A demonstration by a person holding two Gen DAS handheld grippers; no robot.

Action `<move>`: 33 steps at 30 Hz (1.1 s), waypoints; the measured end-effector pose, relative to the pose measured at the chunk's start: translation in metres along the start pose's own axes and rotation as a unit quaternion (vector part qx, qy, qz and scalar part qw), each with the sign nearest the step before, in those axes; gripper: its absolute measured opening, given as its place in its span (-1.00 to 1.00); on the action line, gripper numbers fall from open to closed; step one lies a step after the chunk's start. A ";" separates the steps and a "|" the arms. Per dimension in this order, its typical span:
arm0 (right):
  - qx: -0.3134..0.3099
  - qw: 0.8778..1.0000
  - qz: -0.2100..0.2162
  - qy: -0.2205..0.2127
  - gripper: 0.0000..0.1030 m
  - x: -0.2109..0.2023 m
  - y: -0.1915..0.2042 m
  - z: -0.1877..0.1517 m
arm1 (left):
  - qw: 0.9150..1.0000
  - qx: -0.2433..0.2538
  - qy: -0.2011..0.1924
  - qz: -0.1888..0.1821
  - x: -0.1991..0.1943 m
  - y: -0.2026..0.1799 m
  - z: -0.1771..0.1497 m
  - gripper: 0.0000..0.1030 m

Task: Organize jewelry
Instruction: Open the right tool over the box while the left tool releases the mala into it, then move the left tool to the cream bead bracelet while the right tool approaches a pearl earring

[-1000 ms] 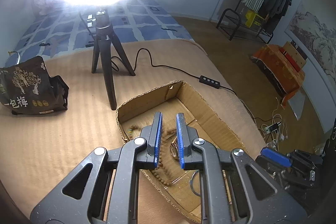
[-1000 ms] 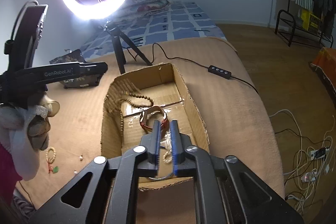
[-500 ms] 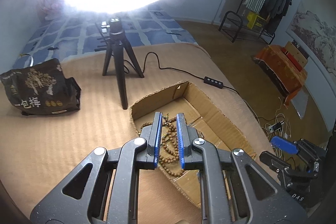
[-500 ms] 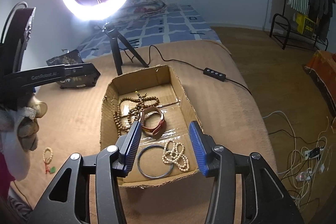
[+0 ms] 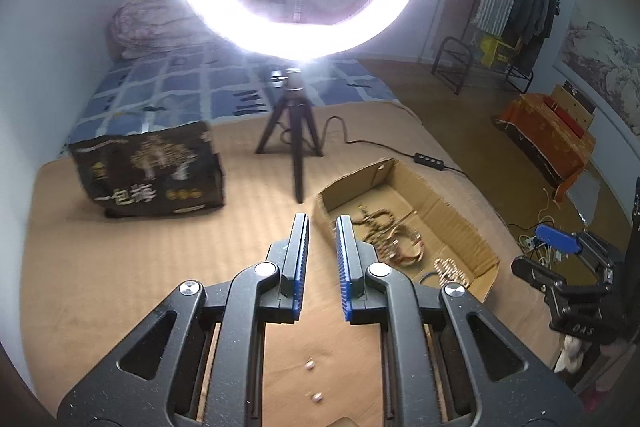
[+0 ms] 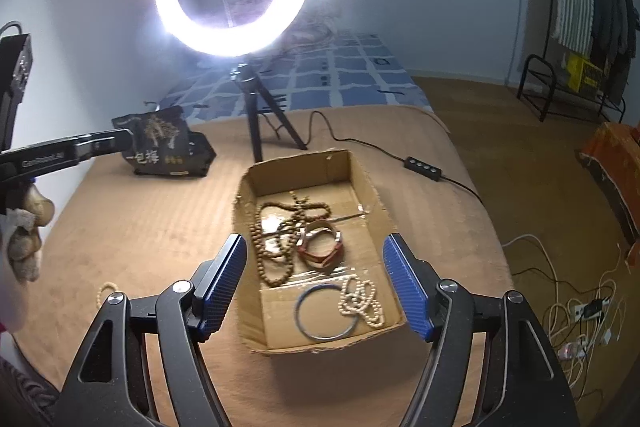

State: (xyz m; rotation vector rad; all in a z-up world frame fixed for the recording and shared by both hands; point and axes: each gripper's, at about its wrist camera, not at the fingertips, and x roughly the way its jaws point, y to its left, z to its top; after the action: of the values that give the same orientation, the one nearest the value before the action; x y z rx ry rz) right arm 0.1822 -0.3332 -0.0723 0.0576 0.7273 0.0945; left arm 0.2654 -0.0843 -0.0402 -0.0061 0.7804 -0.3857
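A shallow cardboard box (image 6: 362, 183) lies on the tan blanket and holds a brown bead necklace (image 6: 276, 239), a red-brown watch (image 6: 322, 247), a blue bangle (image 6: 325, 315) and a white bead string (image 6: 362, 301). My right gripper (image 6: 316, 279) is wide open and empty above the box's near end. My left gripper (image 5: 322, 251) is empty, its jaws a narrow gap apart, left of the box (image 5: 452, 211). Two small earrings (image 5: 312, 383) lie on the blanket below it. A small bead bracelet (image 6: 105, 289) lies left of the box.
A ring light on a tripod (image 6: 256, 123) stands behind the box, its cable and switch (image 6: 423, 166) trailing right. A black snack bag (image 6: 164, 143) sits at the back left. The blanket's right edge drops to a floor with cables (image 6: 576, 311).
My right gripper has opened wide and drawn back, leaving the bangle in the box. My left gripper has pulled back left, away from the box, with nothing in it.
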 end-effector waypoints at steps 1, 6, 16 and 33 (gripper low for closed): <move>-0.003 1.000 0.003 0.001 0.38 0.000 0.005 -0.001 | 1.000 -0.001 -0.001 0.003 -0.007 0.007 -0.004 -0.51; -0.023 1.000 0.009 -0.002 0.38 -0.007 0.028 -0.008 | 1.000 0.001 -0.008 0.028 -0.036 0.036 -0.028 -0.03; -0.070 0.997 0.025 -0.009 0.38 -0.010 0.077 -0.029 | 0.997 -0.029 0.032 0.069 -0.054 0.104 -0.087 -0.03; -0.131 0.983 0.085 0.099 0.38 0.039 0.148 -0.086 | 0.986 -0.077 0.129 0.065 -0.012 0.170 -0.162 -0.03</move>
State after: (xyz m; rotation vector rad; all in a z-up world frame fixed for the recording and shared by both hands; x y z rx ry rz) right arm 0.1443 -0.1807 -0.1499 -0.1443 0.9033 0.3619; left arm 0.2037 0.1002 -0.1720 -0.0512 1.0596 -0.2025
